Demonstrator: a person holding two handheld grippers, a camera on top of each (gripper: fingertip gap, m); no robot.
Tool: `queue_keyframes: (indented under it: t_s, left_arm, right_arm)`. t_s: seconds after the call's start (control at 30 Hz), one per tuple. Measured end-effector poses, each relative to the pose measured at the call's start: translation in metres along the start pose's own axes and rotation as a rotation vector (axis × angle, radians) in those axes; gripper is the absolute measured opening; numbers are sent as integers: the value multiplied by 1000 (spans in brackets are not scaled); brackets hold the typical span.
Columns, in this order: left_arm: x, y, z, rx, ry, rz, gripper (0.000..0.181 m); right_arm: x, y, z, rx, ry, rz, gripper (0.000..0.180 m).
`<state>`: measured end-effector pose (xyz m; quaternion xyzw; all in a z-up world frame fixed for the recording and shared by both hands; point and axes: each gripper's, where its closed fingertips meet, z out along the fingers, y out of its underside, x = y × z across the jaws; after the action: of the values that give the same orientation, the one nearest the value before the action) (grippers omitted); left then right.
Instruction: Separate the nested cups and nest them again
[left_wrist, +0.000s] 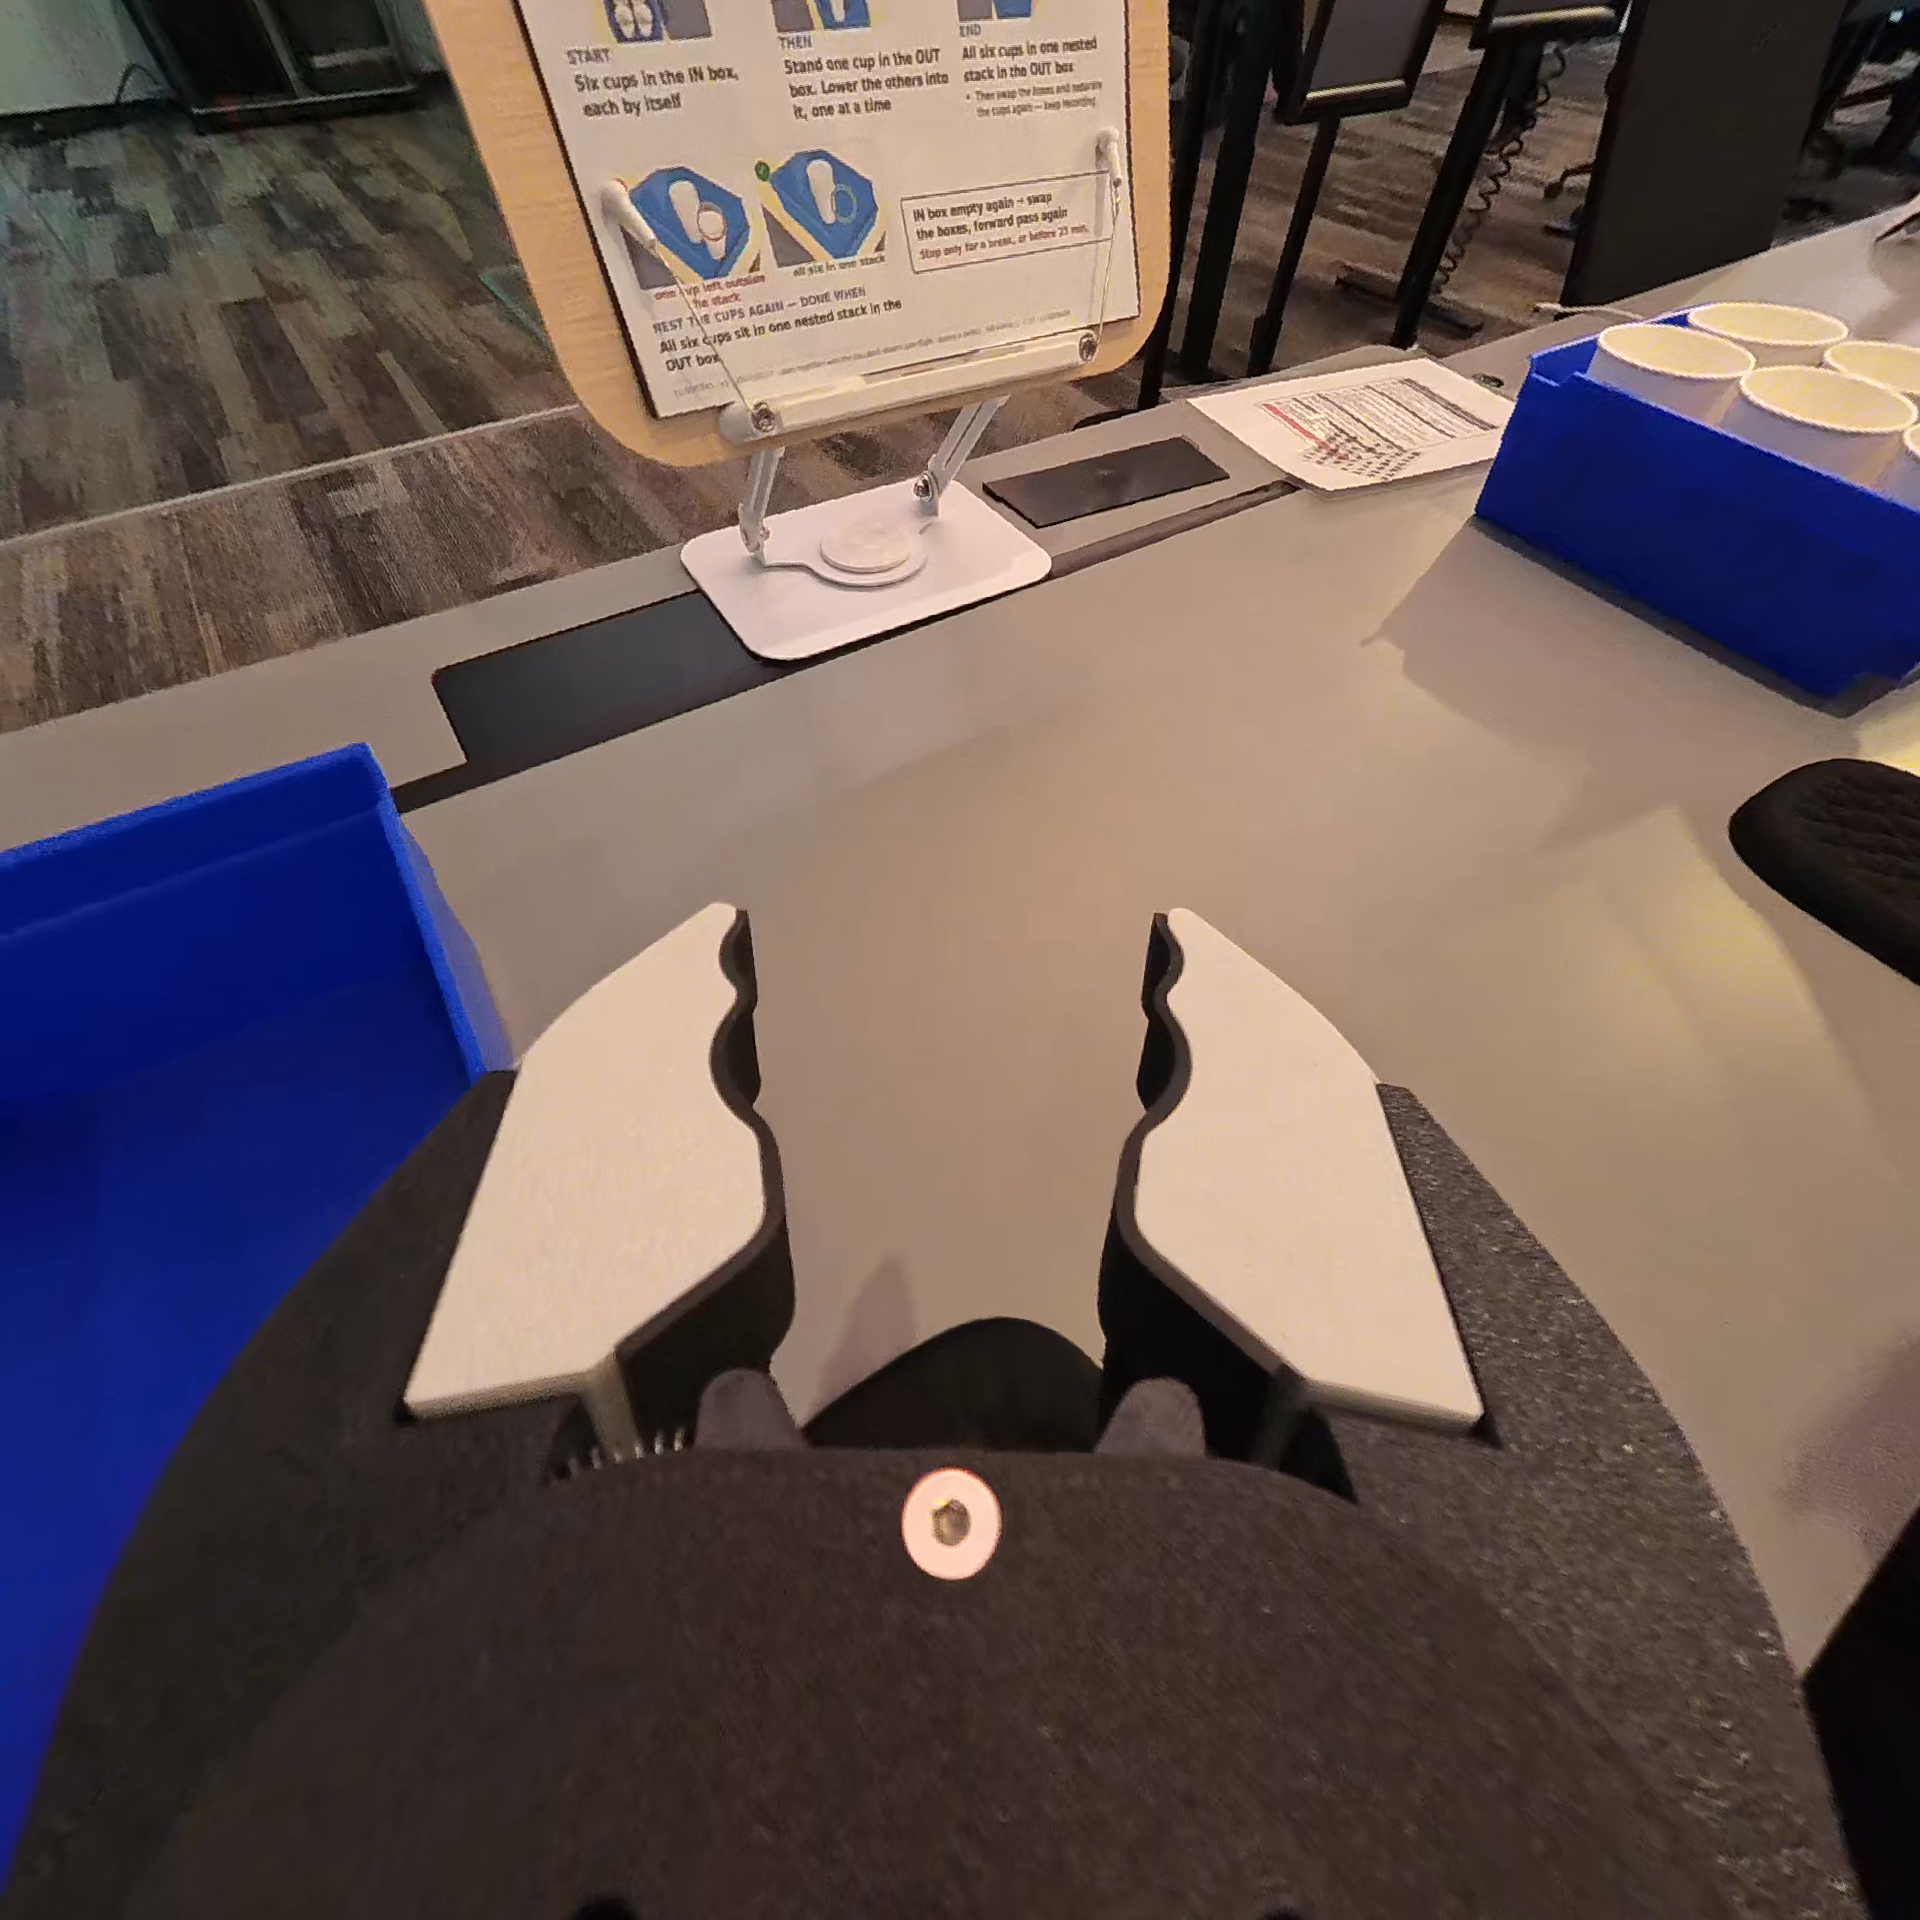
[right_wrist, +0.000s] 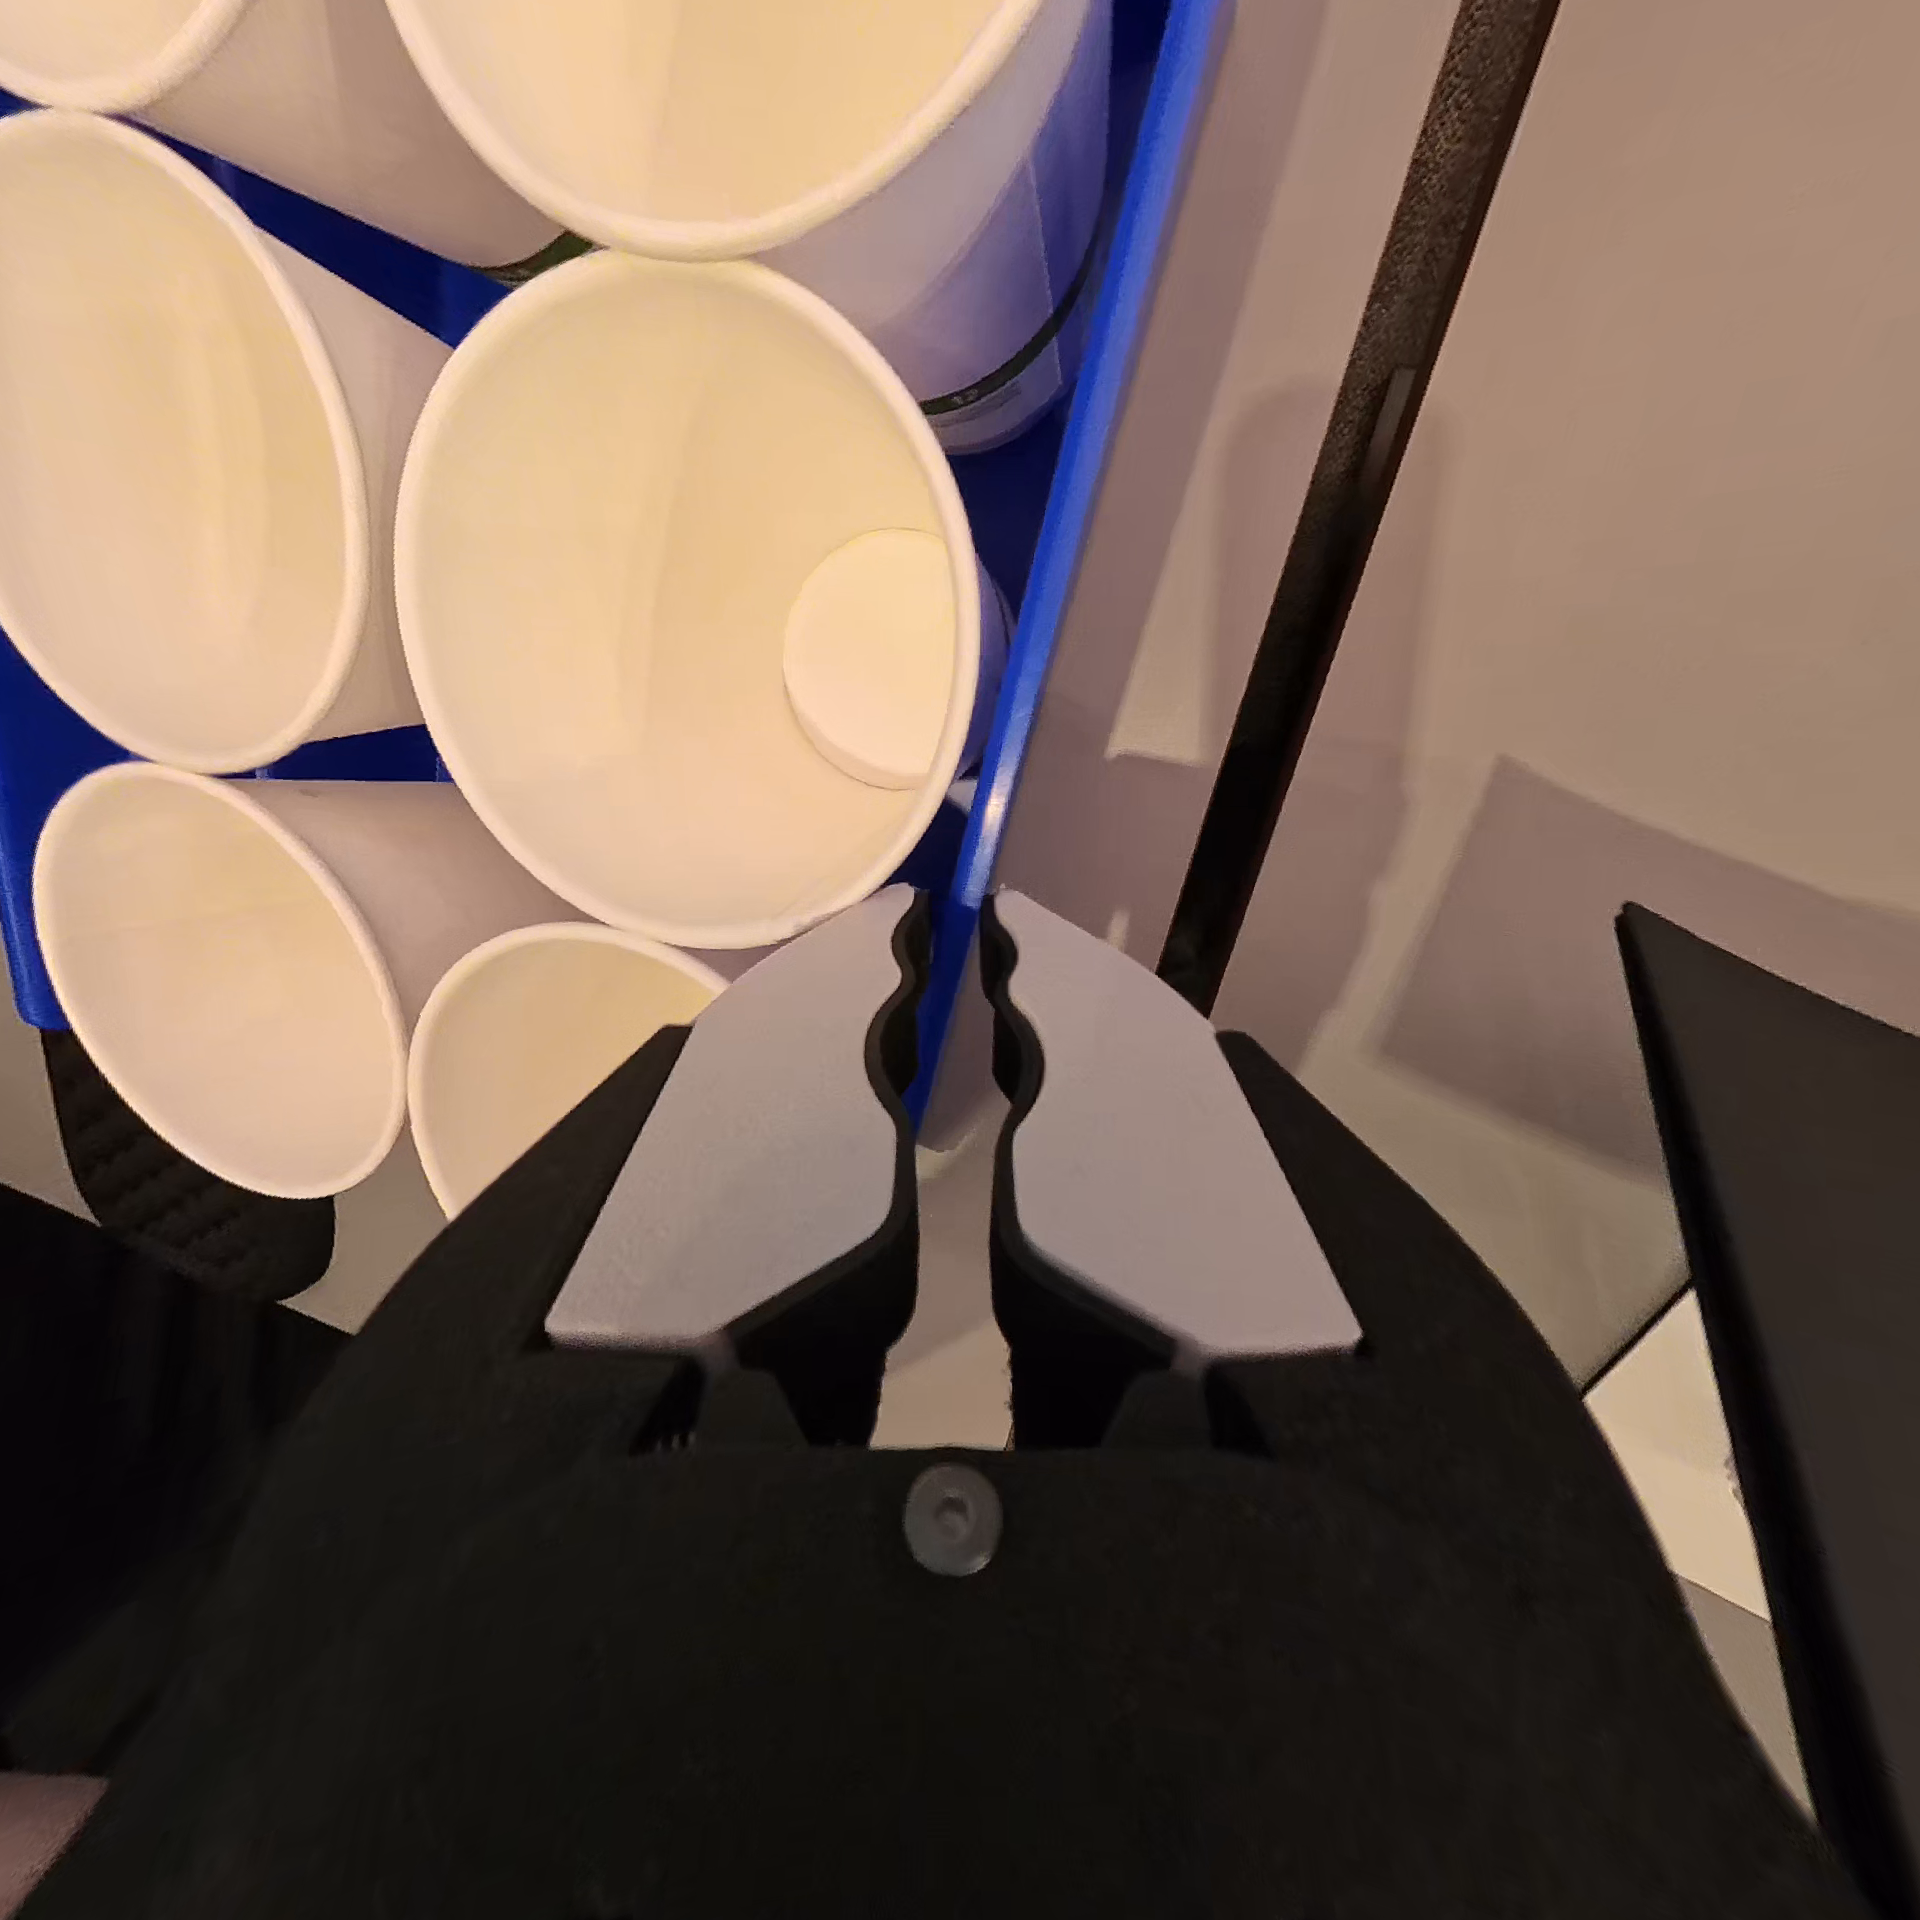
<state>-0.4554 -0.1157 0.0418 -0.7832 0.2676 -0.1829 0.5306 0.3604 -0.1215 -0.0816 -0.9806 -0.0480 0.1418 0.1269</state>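
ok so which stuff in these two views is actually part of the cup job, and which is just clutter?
Part of the job:
- white paper cups, standing separately in the blue bin
- second blue bin, by the left claw
- right claw, nearly closed astride the bin wall
- instruction board on its stand

Just lying about:
- printed sheet
- black mesh item
- grey table

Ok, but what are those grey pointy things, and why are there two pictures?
Those are the fingers of a pincher tool. A person holds one in each hand, and each has a camera looking along its fingers. The left gripper is open and empty over the grey table, beside an empty blue bin. The right gripper, nearly closed, straddles the wall of a second blue bin full of separate white paper cups. Whether it pinches the wall, I can't tell.
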Motion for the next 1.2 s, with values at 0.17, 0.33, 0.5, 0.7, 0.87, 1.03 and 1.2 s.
queue_keyframes:
  t_s: [0.17,0.33,0.5,0.7,0.87,1.03,1.2]
  left_arm:
    - [-16,15,-5,-66,-103,19,71]
    - [-42,32,-7,-136,-243,-12,71]
    - [-68,45,-10,-154,-345,-128,71]
    - [-104,57,-24,-182,-532,-180,74]
    - [-124,76,-25,-255,-605,-209,73]
    - [-135,92,-23,-310,-632,-246,74]
    - [-136,99,-18,-327,-599,-305,73]
  right_arm:
    - [-1,5,1,-62,-13,7,8]
    - [-1,7,2,-99,9,105,6]
    - [-1,7,2,-89,35,151,5]
    - [-1,7,2,-87,58,190,5]
    - [-1,7,1,-76,60,187,5]
    - [-1,7,1,-70,60,189,5]
    - [-1,7,1,-71,57,186,5]
